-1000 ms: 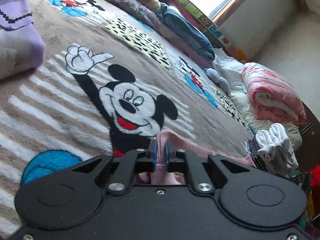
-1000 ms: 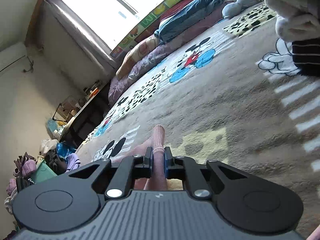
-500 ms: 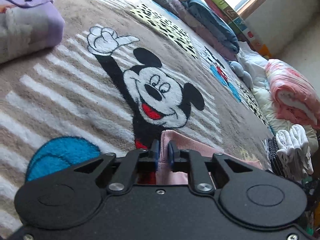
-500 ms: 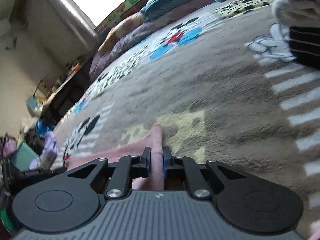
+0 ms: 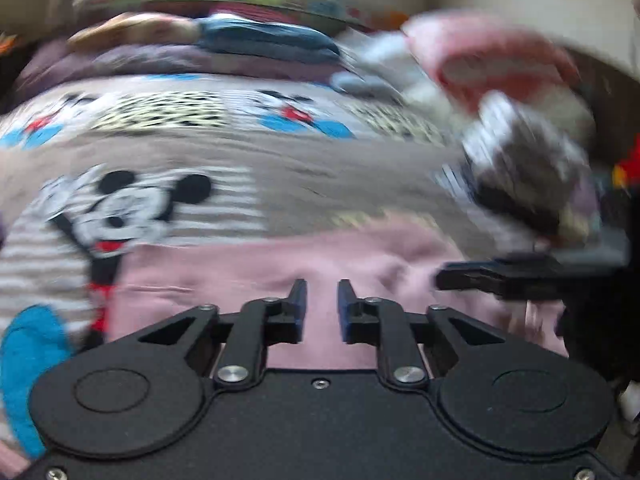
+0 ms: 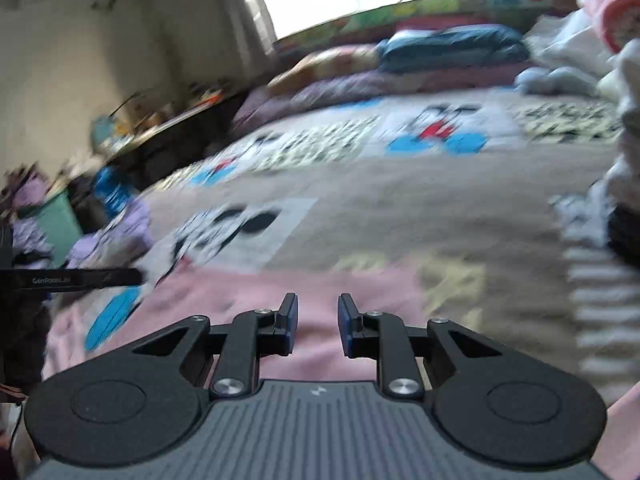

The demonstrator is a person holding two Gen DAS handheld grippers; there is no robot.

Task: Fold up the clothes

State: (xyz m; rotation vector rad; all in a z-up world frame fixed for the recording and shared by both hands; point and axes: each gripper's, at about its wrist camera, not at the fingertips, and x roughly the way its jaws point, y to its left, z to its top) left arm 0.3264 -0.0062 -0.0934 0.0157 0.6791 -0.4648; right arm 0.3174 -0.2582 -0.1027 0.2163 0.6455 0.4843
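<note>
A pink garment (image 5: 280, 264) lies spread flat on the cartoon-mouse blanket (image 5: 320, 176), just ahead of both grippers. My left gripper (image 5: 322, 286) hovers over its near edge. Its jaws stand a small gap apart and are closing, and only the cloth below shows between the blue pads, not pinched. In the right wrist view the same pink garment (image 6: 280, 292) lies under my right gripper (image 6: 318, 300), which is open with a similar gap and nothing gripped. Each gripper shows at the edge of the other's view: the right gripper (image 5: 500, 276), the left gripper (image 6: 80, 278). Both views are motion-blurred.
A heap of white and striped clothes (image 5: 520, 160) sits to the right, with a pink quilt (image 5: 500, 64) behind it. Folded purple clothes (image 6: 120, 232) lie at the left. Blue bedding (image 6: 452, 46) and pillows line the far side under the window.
Both grippers were shut on a raised fold of the pink garment. Both have let go, parted their jaws, rolled level and moved back, and the garment now lies flat.
</note>
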